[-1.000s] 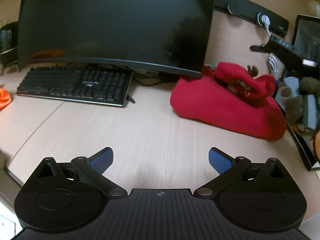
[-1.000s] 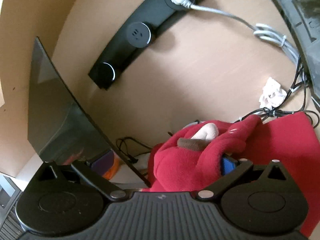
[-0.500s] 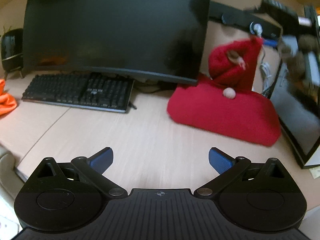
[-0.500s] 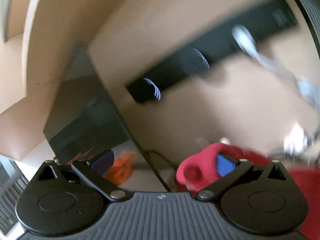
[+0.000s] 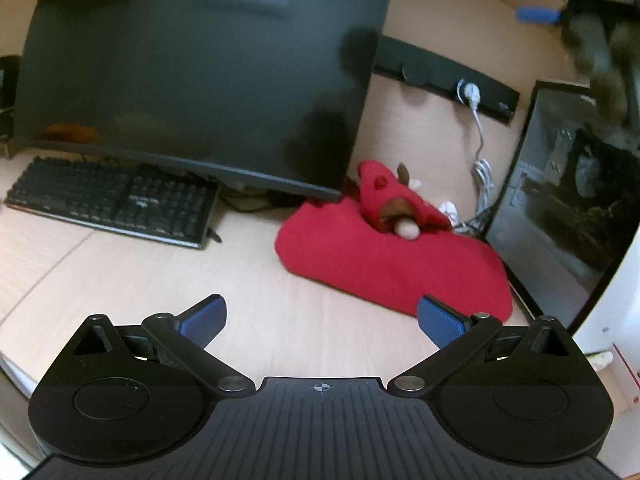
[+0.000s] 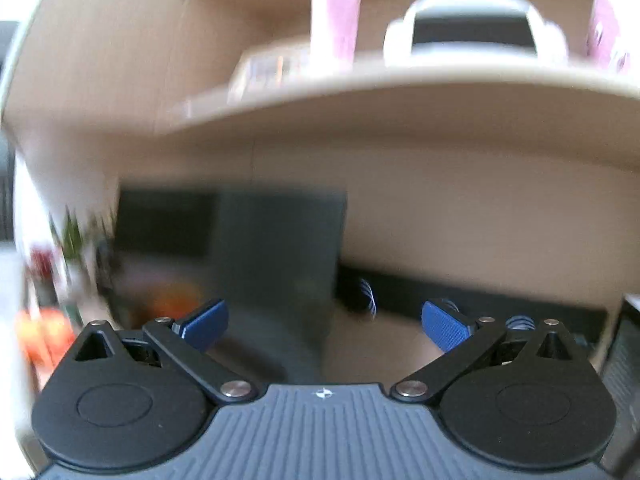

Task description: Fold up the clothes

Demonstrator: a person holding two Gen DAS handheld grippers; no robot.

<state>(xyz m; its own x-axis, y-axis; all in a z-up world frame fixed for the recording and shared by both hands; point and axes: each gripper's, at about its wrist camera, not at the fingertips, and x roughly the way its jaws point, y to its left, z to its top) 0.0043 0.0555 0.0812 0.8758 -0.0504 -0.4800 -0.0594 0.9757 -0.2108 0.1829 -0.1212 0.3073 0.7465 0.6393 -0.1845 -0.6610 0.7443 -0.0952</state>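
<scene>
A red fleece garment [image 5: 392, 264] lies bundled on the wooden desk [image 5: 160, 288] at the right, below the monitor's corner. Its hood with a small white pompom [image 5: 408, 232] rests on top. My left gripper [image 5: 320, 316] is open and empty, hovering above the desk just in front of the garment. My right gripper [image 6: 324, 320] is open and empty, raised high and facing the monitor and wall; the view is blurred. It also shows blurred at the top right of the left wrist view [image 5: 536, 14].
A large dark monitor [image 5: 200, 80] and a black keyboard [image 5: 112, 200] stand at the back left. A power strip [image 5: 448, 76] with a white cable is on the wall. A dark PC case [image 5: 568, 192] stands right. A shelf [image 6: 400, 84] runs overhead.
My right gripper let go of the red hood and rose away high. The hood dropped back onto the bundle. My left gripper shifted slightly towards the garment.
</scene>
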